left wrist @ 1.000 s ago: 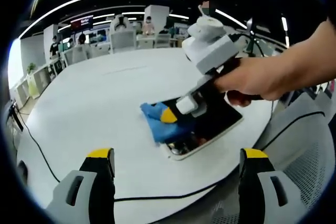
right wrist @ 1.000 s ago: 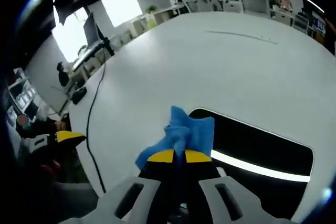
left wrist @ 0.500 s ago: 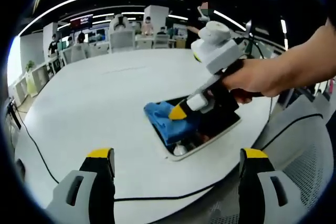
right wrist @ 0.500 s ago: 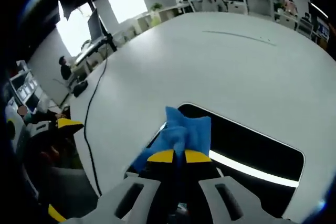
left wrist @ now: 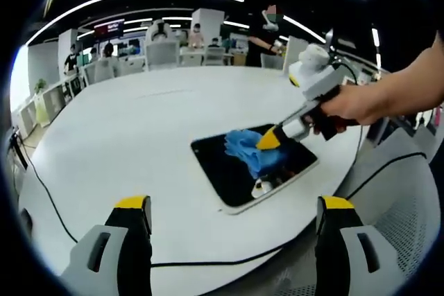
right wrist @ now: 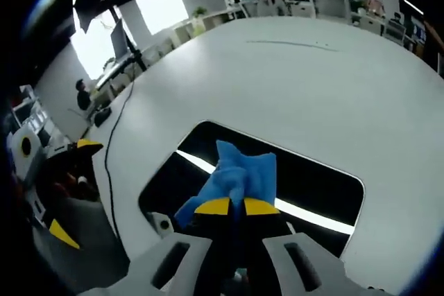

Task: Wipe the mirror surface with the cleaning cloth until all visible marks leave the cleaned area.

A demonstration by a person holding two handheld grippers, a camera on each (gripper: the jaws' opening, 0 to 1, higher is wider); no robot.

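- blue cleaning cloth (right wrist: 239, 175) is pinched between the right gripper's (right wrist: 229, 206) yellow-tipped fingers (right wrist: 211, 206), bunched just ahead of the tips.
- the cloth is pressed onto the mirror (right wrist: 305, 178), a dark rounded-rectangle panel lying flat on the white table (right wrist: 312, 81); cloth sits around mid-panel.
- left gripper view: right gripper (left wrist: 269, 141), held by a hand (left wrist: 350, 105), comes in from the right, cloth (left wrist: 251, 150) under its tip on the mirror (left wrist: 222, 171).
- left gripper (left wrist: 234, 206) fingers (left wrist: 132, 216) spread wide, holding nothing, hanging near the table (left wrist: 125, 129) edge, well apart from the mirror.
- black cable (left wrist: 208, 260) runs across the table between the left fingers.
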